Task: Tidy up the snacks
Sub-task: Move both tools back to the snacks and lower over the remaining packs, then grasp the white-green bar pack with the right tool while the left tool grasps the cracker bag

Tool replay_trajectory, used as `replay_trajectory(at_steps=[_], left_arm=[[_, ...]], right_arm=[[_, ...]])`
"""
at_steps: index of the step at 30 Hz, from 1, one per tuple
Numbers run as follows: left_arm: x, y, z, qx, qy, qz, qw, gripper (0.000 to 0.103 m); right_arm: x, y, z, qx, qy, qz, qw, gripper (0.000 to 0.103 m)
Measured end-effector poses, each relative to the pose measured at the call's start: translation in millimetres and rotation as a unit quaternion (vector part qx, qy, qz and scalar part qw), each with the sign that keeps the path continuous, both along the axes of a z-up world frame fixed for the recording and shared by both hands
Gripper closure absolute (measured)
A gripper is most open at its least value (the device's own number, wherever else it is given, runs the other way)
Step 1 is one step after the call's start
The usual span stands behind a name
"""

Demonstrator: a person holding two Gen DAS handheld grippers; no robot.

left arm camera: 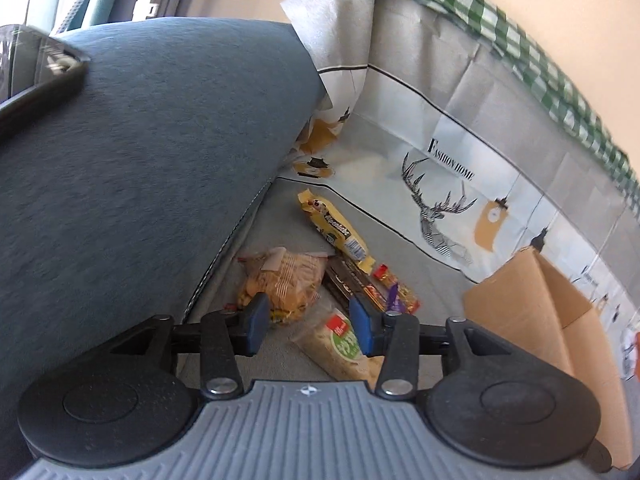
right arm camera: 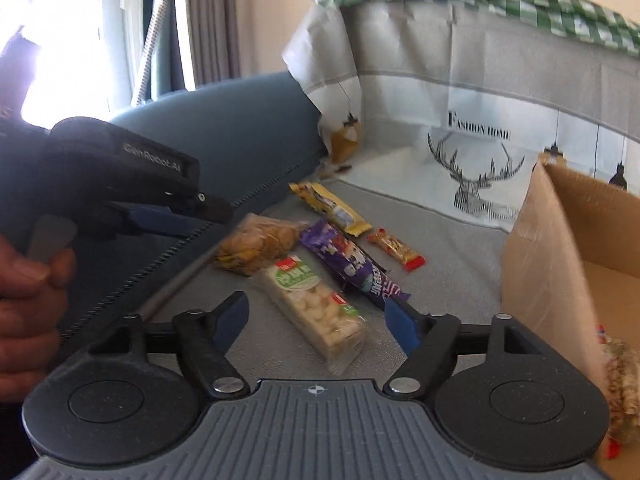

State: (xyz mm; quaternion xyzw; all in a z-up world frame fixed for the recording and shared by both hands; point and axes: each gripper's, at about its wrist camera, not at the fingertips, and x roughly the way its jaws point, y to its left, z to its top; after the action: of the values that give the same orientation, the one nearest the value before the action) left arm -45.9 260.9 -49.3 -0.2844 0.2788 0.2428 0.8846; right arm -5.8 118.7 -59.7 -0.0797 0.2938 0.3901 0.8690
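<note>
Several snacks lie on a grey surface (right arm camera: 444, 292): a yellow bar (right arm camera: 328, 204), a purple pack (right arm camera: 352, 264), a small red-and-gold bar (right arm camera: 396, 250), a clear bag of crackers (right arm camera: 256, 244) and a white pack with a green label (right arm camera: 316, 308). My right gripper (right arm camera: 316, 320) is open, with the white pack lying between its pads and untouched. My left gripper (left arm camera: 309, 322) is open just above the cracker bag (left arm camera: 284, 280) and the white pack (left arm camera: 340, 344), holding nothing. In the right wrist view the left gripper (right arm camera: 216, 216) is at the left, held by a hand (right arm camera: 28, 280).
An open cardboard box (right arm camera: 552, 264) stands at the right with a snack (right arm camera: 620, 376) inside. A blue-grey cushion (left arm camera: 140, 160) bounds the left side. A deer-print cloth (left arm camera: 440, 200) under a green checked cloth (left arm camera: 520, 40) rises behind the snacks.
</note>
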Motion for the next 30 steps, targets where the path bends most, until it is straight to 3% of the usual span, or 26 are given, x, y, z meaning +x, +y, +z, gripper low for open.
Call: replay_trajectory(at_steps=[6,11,16,18,22,24,25,30], left_arm=[[30.3,-1.3,-18.6,0.040,0.031,0.010,0.9987,0.038],[49.0,5.2,-34.7,0.052,0.048,0.011,0.9974,0.032],[63.1,7.4,-47.1,0.066,0.065,0.001,0.9957,0.027],[66.1,5.8,-50.3,0.077,0.074,0.000,0.9942,0.029],[61.8,7.9,-50.8,0.078,0.071,0.007,0.9944,0.047],[57.8,7.0,-48.2,0.079,0.069,0.008,0.9945,0.055],[56.4,6.4,-46.2,0.077,0.068,0.007,0.9947,0.067],[39.1,5.9,-34.5,0.035,0.055,0.010,0.9978,0.069]], right_arm=[[28.2,24.5,-27.2,-0.004,0.041,-0.007,0.999,0.023],[36.4,40.0,-42.2,-0.021,0.047,0.014,0.999,0.018],[49.1,46.8,-58.7,-0.028,0.084,0.006,0.996,0.022],[49.2,49.3,-61.1,-0.039,0.076,0.002,0.996,0.035],[44.7,49.3,-59.0,-0.044,0.068,0.015,0.997,0.060],[40.9,47.9,-56.3,-0.051,0.065,0.019,0.996,0.063],[40.2,47.5,-54.8,-0.055,0.065,0.017,0.996,0.064],[18.3,39.3,-43.8,-0.074,0.063,0.008,0.995,0.065]])
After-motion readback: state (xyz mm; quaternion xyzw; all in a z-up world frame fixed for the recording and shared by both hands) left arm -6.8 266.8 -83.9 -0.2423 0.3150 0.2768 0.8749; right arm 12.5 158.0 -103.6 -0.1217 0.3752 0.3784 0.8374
